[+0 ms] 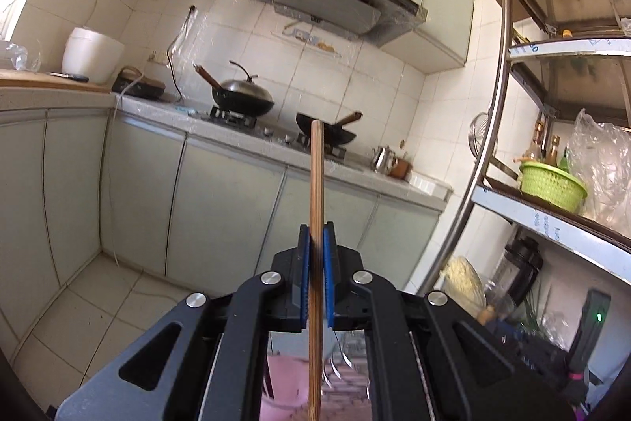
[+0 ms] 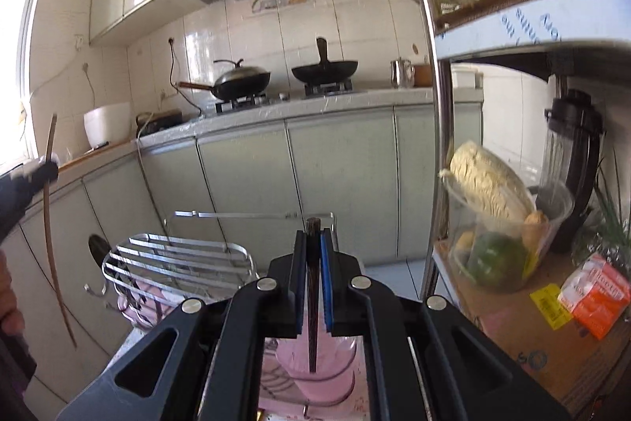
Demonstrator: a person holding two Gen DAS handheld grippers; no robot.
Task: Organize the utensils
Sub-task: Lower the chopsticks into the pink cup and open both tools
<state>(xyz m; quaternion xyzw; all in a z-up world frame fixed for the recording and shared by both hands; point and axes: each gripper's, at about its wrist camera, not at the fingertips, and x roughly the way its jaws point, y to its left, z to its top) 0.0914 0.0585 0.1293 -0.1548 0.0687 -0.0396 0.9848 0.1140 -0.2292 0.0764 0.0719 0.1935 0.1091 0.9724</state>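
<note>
My left gripper (image 1: 316,233) is shut on a long light bamboo utensil (image 1: 316,184) that stands upright between its blue pads and reaches down past the jaws. It also shows in the right wrist view (image 2: 50,223) at the far left, held in the air. My right gripper (image 2: 314,235) is shut on a dark wooden chopstick (image 2: 312,302) that points down over a pink cup (image 2: 323,377). The cup sits in a wire holder beside a metal rack (image 2: 177,263). Fork tines (image 1: 335,365) show below the left gripper.
A counter with two woks (image 1: 242,97) on a stove runs along the far wall. A steel shelf unit (image 1: 489,152) stands at the right with a green basket (image 1: 552,186), a blender (image 2: 572,168) and a tub of vegetables (image 2: 497,223). A white rice cooker (image 1: 92,54) is at left.
</note>
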